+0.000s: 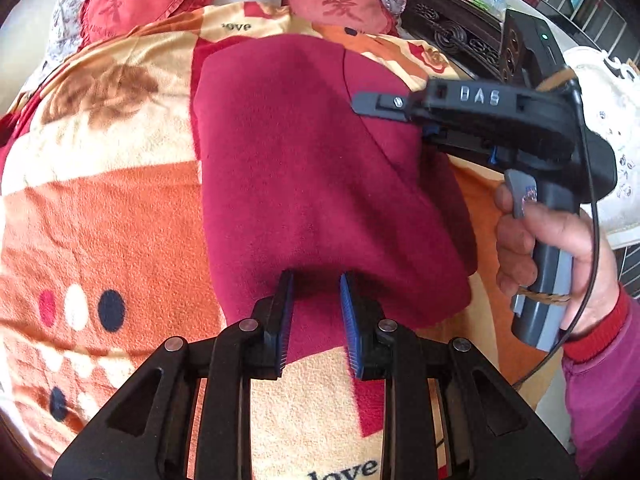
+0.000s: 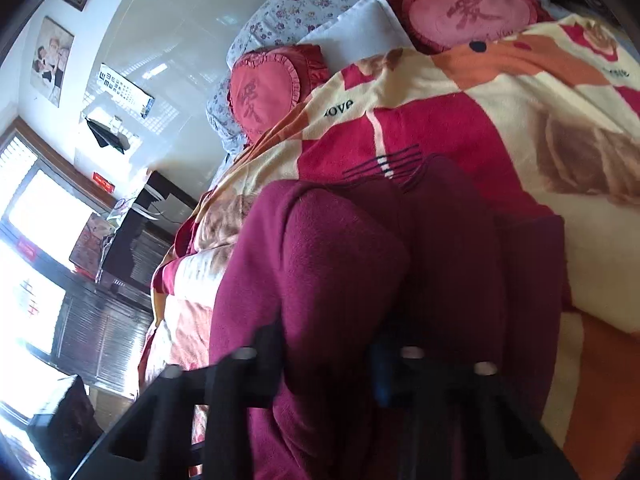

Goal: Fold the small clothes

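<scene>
a dark red fleece garment (image 1: 304, 168) lies on a bed covered by an orange, cream and red blanket (image 1: 100, 208), its long axis running from the near edge away toward two heart-shaped red cushions (image 1: 136, 0) at the far end.

the left claw (image 1: 316, 320) is at the garment's near hem, its blue pads (image 1: 348, 308) a narrow gap apart with a gathered fold of the hem clamped between them. the right claw (image 1: 362, 102), held by a hand (image 1: 560, 256) in a red-cuffed sleeve, reaches in from the right over the garment's far right part; from this side view you cannot tell how its jaws stand.

the right wrist view is blurred and shadowed: the garment (image 2: 320, 280) bulges up between and over the dark fingers, so a grip cannot be confirmed there either. it alone shows a window and wall pictures on the left. the left view alone shows the garment's whole outline and both tools together. judged from this, the left claw has the better hold for drawing the near hem toward the far edge.
</scene>
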`<state>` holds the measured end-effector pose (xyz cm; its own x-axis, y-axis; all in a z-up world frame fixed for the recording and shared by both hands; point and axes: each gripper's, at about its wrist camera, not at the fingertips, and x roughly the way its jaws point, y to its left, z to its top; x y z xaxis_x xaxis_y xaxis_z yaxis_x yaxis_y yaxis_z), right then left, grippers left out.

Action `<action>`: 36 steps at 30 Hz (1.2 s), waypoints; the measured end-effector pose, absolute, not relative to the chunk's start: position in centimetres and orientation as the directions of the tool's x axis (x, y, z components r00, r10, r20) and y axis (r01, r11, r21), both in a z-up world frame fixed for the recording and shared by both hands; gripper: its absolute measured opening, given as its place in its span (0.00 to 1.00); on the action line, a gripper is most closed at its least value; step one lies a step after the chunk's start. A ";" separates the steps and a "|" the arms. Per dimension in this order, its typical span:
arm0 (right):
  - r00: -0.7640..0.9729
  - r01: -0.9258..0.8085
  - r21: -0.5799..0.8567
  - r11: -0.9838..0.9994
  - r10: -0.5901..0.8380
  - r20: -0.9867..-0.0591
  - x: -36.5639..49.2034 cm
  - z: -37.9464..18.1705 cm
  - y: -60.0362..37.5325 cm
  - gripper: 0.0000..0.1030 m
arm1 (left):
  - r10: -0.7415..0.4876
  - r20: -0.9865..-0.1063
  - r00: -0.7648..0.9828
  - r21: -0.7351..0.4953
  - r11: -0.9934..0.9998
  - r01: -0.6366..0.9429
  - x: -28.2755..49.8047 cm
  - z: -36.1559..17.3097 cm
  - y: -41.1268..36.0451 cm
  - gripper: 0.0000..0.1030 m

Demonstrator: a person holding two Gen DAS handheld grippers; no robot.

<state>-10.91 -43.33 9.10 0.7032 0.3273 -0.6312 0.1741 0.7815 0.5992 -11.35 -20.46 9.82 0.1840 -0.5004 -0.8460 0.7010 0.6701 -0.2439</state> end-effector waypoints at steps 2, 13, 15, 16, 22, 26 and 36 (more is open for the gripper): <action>0.716 0.146 0.551 0.821 0.297 -0.632 -11.7 10.2 -43.0 0.14 | -0.514 -0.833 0.207 -0.224 0.654 0.722 -11.6 11.3 -20.5 0.21; 0.675 0.208 0.369 0.906 0.140 -0.724 -12.9 12.0 -47.2 0.14 | -0.503 -0.830 0.240 -0.191 0.661 0.726 -10.2 11.1 -22.9 0.21; 0.643 0.229 0.374 0.899 0.149 -0.751 -12.6 10.2 -47.3 0.19 | -0.478 -0.843 0.248 -0.163 0.665 0.728 -10.3 10.2 -23.5 0.21; 0.654 0.244 0.369 0.897 0.128 -0.745 -12.9 10.1 -47.5 0.39 | -0.472 -0.844 0.256 -0.151 0.665 0.731 -10.4 10.1 -23.6 0.21; 0.737 0.219 0.411 0.885 0.125 -0.664 -17.1 14.6 -47.0 0.54 | -0.483 -0.823 0.298 -0.123 0.665 0.737 -10.6 11.3 -23.4 0.21; 0.705 0.121 0.342 0.932 0.162 -0.691 -17.6 15.1 -43.4 0.39 | -0.481 -0.816 0.321 -0.126 0.690 0.713 -9.6 11.8 -24.2 0.21; 0.636 0.193 0.261 0.946 0.083 -0.767 -15.5 8.8 -43.6 0.35 | -0.448 -0.825 0.344 -0.107 0.723 0.682 -8.2 9.8 -26.0 0.54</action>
